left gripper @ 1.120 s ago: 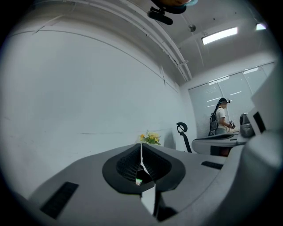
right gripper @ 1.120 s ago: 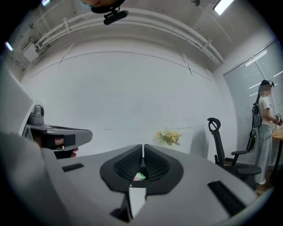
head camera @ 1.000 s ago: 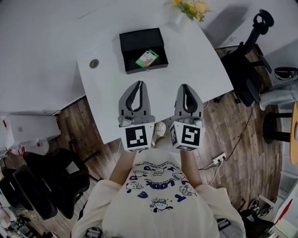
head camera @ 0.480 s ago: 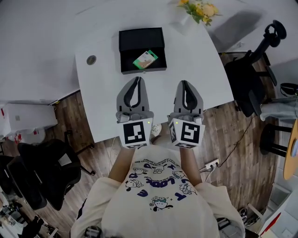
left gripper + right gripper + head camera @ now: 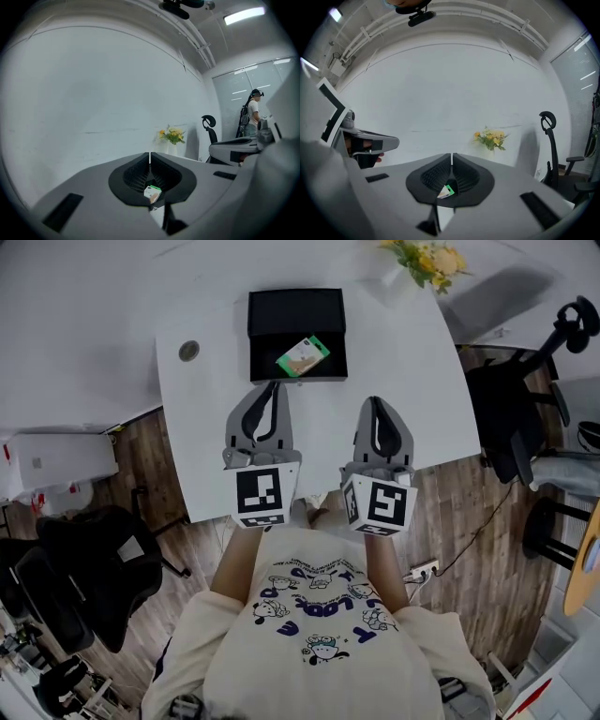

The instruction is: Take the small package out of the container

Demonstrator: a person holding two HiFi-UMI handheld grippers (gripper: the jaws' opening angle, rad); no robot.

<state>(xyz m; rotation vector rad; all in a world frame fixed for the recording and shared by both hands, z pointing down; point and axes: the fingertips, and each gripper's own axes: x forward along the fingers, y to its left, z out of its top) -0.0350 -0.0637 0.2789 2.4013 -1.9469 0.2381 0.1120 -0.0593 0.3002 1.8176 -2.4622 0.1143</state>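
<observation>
Left gripper (image 5: 275,384) and right gripper (image 5: 376,401), both pressed together and empty, hover near a black box (image 5: 281,311) holding a green-and-cream package (image 5: 303,356) whose print is too small to read

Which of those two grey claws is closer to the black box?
The left gripper: its tips lie right at the black box's front wall, while the right gripper sits further back, off to the box's right.

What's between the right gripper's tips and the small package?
Head view: bare white table, then the black container's near wall, between right gripper and small package. Nothing else.
</observation>
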